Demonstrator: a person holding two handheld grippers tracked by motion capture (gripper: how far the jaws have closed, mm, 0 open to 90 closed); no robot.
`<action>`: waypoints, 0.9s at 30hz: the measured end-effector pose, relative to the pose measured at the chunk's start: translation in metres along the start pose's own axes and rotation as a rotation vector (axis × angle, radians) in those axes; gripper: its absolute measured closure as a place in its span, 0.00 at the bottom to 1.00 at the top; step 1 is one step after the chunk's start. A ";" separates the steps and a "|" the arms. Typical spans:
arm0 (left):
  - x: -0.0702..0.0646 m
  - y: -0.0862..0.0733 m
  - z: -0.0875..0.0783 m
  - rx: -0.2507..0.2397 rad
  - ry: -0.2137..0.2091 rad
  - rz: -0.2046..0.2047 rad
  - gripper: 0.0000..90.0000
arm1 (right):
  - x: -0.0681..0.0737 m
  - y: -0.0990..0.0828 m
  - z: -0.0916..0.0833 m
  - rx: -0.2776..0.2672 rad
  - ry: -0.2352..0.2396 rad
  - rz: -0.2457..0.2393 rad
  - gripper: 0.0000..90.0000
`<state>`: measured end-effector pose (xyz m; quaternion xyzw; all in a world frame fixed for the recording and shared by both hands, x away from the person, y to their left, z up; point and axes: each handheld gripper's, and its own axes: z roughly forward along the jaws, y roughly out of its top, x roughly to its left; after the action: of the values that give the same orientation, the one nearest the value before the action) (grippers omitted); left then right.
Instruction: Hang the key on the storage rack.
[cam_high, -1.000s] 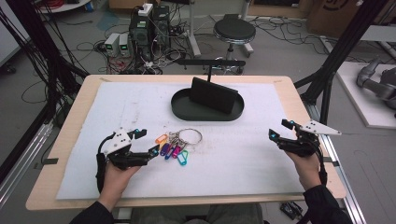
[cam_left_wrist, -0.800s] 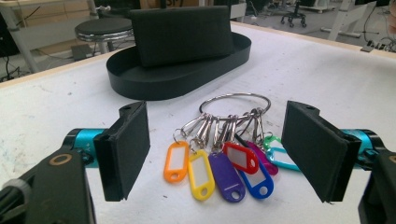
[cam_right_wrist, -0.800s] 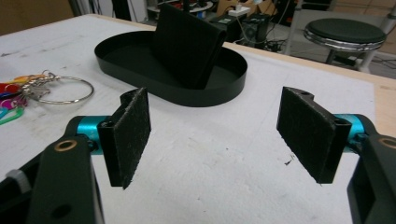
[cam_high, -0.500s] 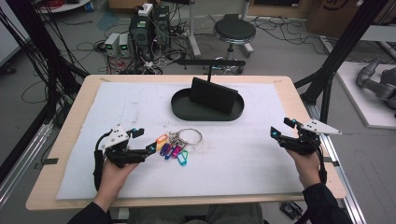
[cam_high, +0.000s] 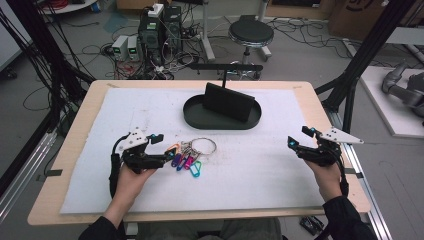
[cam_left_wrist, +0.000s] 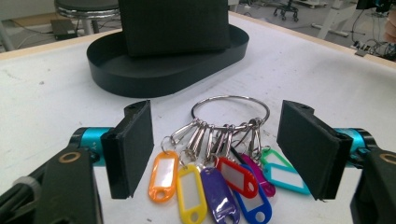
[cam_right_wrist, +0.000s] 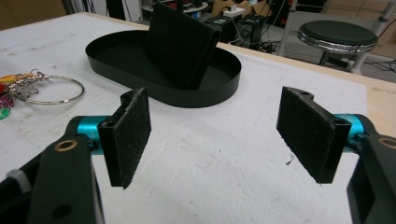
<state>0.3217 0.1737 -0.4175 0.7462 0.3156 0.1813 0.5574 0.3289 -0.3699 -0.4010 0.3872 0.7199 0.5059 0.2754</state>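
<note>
On wooden table (cam_high: 75, 145): white mat (cam_high: 280, 165), black tray (cam_high: 195, 116).

On the desk (cam_high: 320, 100) the key ring (cam_high: 202, 146) with its tags (cam_high: 184, 161) lies in front of the oval tray (cam_high: 192, 116), a folded wallet (cam_high: 227, 102) standing in it, left tongs (cam_high: 161, 148) just beside the tags, right tongs (cam_high: 299, 139) well apart.

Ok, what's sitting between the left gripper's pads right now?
The key ring's coloured tags lie between the left gripper's open pads, untouched, in the left gripper view.
</note>
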 end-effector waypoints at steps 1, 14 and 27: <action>-0.001 0.001 0.002 -0.005 -0.002 0.006 0.31 | 0.001 0.000 0.000 0.001 0.005 -0.003 0.29; -0.032 0.019 0.036 0.041 -0.095 0.175 0.43 | 0.003 0.001 0.003 0.004 0.013 -0.005 0.29; -0.055 0.020 0.080 0.163 -0.130 0.315 0.51 | 0.001 0.000 0.002 0.001 0.011 -0.001 0.29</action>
<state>0.3366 0.0756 -0.4187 0.8393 0.1718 0.1915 0.4790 0.3304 -0.3679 -0.4015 0.3843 0.7218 0.5076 0.2715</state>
